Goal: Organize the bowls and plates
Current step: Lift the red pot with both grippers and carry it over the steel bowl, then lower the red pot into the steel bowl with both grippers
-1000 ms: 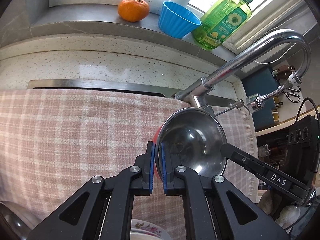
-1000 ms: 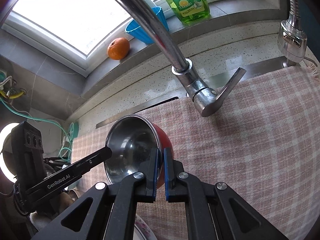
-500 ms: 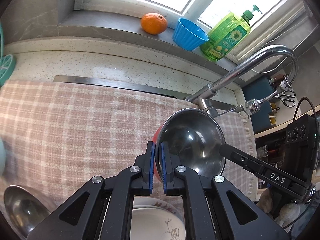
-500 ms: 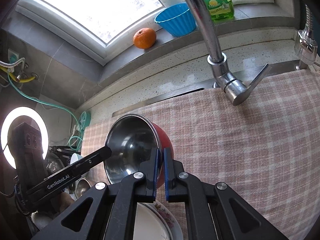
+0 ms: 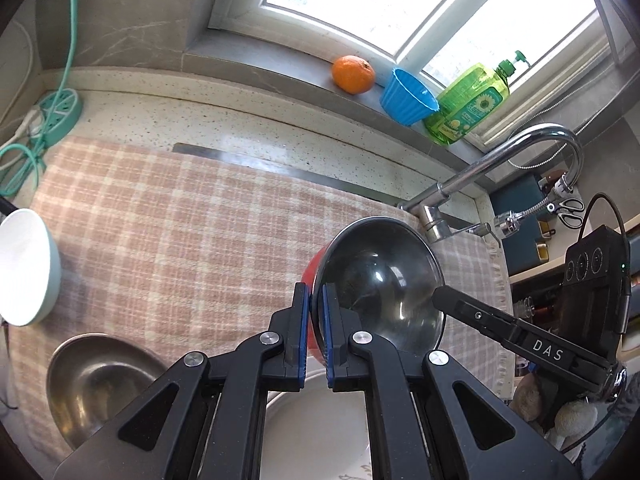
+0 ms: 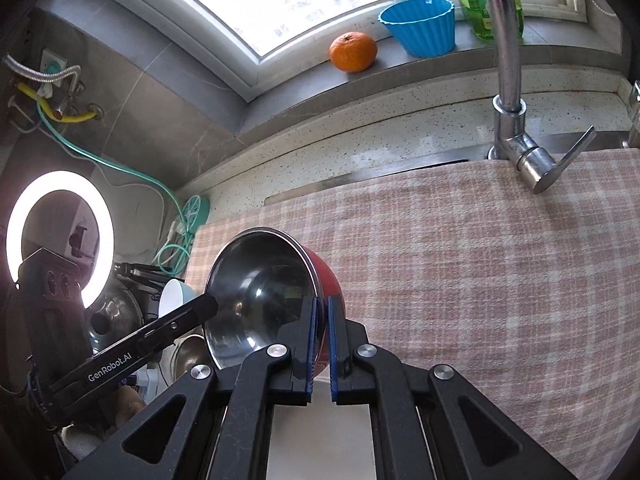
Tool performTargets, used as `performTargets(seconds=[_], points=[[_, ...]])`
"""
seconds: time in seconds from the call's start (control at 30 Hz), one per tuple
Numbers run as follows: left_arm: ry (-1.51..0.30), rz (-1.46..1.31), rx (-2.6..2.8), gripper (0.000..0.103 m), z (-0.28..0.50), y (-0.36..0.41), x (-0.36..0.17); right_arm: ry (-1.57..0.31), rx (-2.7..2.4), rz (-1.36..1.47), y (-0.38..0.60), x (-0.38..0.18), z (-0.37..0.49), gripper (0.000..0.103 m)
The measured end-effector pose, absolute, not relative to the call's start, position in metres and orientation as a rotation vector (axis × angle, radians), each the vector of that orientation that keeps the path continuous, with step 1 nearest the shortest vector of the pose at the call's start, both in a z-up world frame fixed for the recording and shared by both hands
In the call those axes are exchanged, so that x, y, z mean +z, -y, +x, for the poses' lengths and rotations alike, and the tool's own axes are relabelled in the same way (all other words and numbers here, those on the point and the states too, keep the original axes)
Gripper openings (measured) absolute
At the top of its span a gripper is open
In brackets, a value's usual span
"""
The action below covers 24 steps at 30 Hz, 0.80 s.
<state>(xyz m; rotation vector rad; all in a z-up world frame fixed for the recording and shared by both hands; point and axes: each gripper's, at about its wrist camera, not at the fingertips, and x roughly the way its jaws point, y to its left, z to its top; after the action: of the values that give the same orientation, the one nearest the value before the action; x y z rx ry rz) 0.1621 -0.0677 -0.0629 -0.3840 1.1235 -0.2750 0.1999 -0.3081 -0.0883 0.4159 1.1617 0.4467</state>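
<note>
Red-and-steel round bowl (image 5: 380, 280) still being clenched at opposite rims by left tongs (image 5: 315, 334) and right tongs (image 6: 323, 344), now pulled back, revealing white plate (image 5: 320, 432).

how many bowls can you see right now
3 bowls: the red steel-lined bowl gripped by both grippers, a steel bowl at lower left, a white bowl at far left. Others may be hidden.

We see our left gripper (image 5: 315, 334) as matte black linkage arms with triangular cut-outs, round silver screws at the joints, and blue pads (image 5: 304, 328) lining both fingers. Our right gripper (image 6: 323, 346) is built the same: black arms, silver screws, blue pads (image 6: 310, 344). Seen from the opposite camera, the left one's finger bears "GenRobot.AI" in white, the right one's "DAS".
</note>
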Motion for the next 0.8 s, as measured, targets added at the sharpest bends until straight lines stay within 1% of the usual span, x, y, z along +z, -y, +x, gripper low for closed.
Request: performTargets(seconds=[0.8], points=[[-1.096,-0.495,-0.130,0.005,0.098,-0.038,-0.067,-1.215,0.610,0.306,0.188,-0.084,0.170,0.005]])
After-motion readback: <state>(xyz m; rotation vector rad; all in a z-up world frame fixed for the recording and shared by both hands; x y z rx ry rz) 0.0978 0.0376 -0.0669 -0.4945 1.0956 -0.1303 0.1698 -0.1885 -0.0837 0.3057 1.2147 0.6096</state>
